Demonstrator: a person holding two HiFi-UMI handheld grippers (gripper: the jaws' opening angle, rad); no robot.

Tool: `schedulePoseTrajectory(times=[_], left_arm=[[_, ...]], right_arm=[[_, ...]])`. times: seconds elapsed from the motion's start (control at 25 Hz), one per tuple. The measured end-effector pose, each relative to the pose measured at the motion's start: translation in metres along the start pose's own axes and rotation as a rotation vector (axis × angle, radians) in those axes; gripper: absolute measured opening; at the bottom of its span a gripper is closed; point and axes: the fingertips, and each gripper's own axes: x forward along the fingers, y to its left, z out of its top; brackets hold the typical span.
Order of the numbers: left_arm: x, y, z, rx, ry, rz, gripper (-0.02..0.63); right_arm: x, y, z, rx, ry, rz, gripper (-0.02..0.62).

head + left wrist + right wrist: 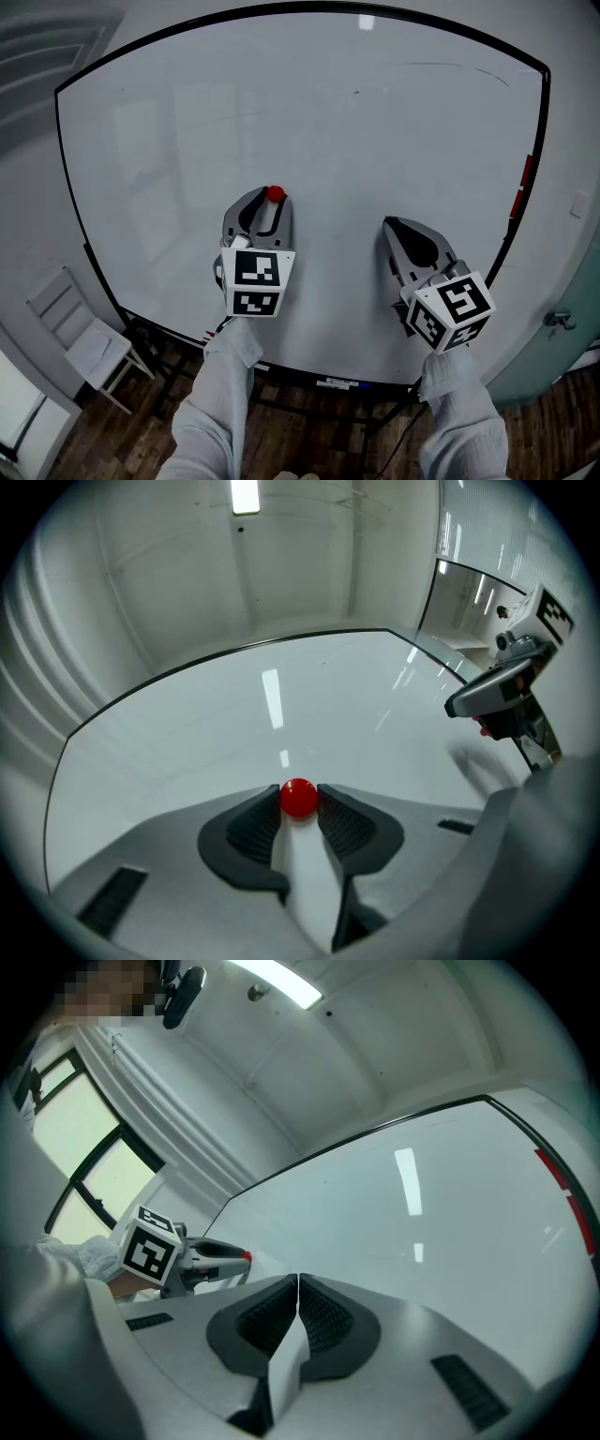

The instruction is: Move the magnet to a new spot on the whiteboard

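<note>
A small round red magnet [299, 798] sits between the tips of my left gripper [299, 801], and both ribbed pads press its sides. In the head view the same red magnet [275, 194] shows at the tip of the left gripper [272, 199], against the middle of the whiteboard [187, 122]. Whether it touches the board I cannot tell. My right gripper [389, 225] points at the board to the right, shut with nothing in it; its pads meet in the right gripper view [297, 1283]. The left gripper's red tip [246, 1256] shows there too.
The whiteboard's black frame [80, 234] runs round it, with red magnets or clips on its right edge [525, 173]. A white chair [80, 347] stands on the wooden floor at the lower left. Stand legs and a marker tray [337, 382] run under the board.
</note>
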Motion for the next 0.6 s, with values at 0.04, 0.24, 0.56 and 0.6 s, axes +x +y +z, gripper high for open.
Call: schedulePoseTrajectory(times=[0.04,0.24,0.56,0.6], left_arm=[[0.0,0.0,0.0,0.006,0.0,0.008,0.127],[0.0,0.002,0.0,0.023,0.005,0.022,0.152],[-0.008,-0.004,0.0,-0.002,0.0,-0.009,0.183],[-0.011,-0.006,-0.001,-0.007,0.001,-0.016,0.183]], right_arm=[[-0.001,0.0,0.001,-0.001,-0.003,-0.001,0.028],[-0.004,-0.002,0.003,-0.003,-0.013,-0.008,0.028],[-0.011,-0.002,0.001,-0.01,0.002,-0.012,0.028],[-0.014,-0.003,0.001,-0.009,0.002,-0.016,0.028]])
